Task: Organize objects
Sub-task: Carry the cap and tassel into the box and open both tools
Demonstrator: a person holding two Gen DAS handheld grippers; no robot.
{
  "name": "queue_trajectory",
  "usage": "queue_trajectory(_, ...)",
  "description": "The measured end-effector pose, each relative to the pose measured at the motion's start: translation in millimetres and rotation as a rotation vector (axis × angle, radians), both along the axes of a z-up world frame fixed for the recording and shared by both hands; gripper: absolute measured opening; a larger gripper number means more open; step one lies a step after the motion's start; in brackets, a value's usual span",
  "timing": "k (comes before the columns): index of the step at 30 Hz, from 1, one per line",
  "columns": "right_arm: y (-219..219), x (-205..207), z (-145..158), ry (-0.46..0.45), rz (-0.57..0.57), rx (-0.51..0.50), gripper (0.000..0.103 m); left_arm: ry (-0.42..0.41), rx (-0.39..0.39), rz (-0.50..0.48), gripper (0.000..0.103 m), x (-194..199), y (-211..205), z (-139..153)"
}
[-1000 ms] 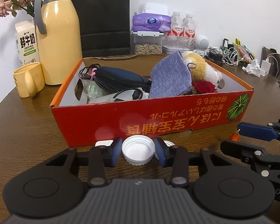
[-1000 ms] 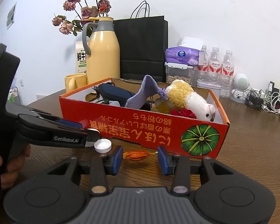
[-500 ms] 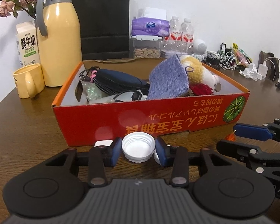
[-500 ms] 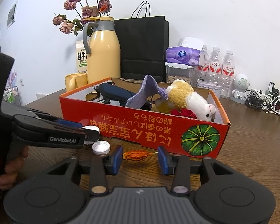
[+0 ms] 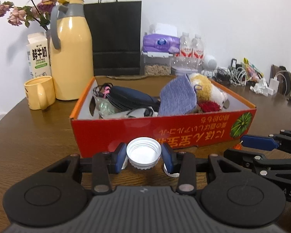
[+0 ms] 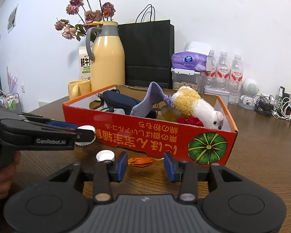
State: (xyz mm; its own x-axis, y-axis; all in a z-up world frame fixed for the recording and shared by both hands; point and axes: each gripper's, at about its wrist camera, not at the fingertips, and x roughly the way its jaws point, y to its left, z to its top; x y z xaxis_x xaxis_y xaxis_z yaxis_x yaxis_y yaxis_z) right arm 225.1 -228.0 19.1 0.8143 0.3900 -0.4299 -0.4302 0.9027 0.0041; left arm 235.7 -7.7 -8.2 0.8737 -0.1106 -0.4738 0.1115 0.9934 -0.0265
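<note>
Holding a white cap between its pads, the left gripper keeps it raised above the table, just in front of the red box. The right gripper is wide open and grips nothing; an orange pod lies on the table between its fingers. A second cap lies near it.

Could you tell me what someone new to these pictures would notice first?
The red cardboard box mid-table, stuffed with a plush toy and purple cloth, dominates. In front of it, the left gripper holds a white bottle cap, while the right gripper hangs open around an orange dried pod.
</note>
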Motion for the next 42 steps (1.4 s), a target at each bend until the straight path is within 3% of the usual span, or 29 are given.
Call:
queue_trajectory(12, -3, 15, 38, -0.106, -0.028, 0.010, 0.040, -0.122, -0.011, 0.024, 0.041, 6, 0, 50)
queue_trajectory(22, 14, 64, 70, -0.181, -0.055, -0.004, 0.040, -0.153, -0.030, 0.116, 0.041, 57, -7, 74)
queue_trajectory(27, 11, 90, 59, -0.160, -0.099, 0.034, 0.040, -0.107, -0.080, 0.168, 0.041, 84, 0, 58)
queue_trajectory(32, 2, 106, 40, -0.095, -0.109, 0.038, 0.040, -0.048, -0.059, 0.160, 0.041, 98, 7, 37)
queue_trajectory(42, 2, 107, 27, -0.060, -0.107, 0.026, 0.040, -0.068, -0.034, 0.137, 0.042, 90, 1, 33)
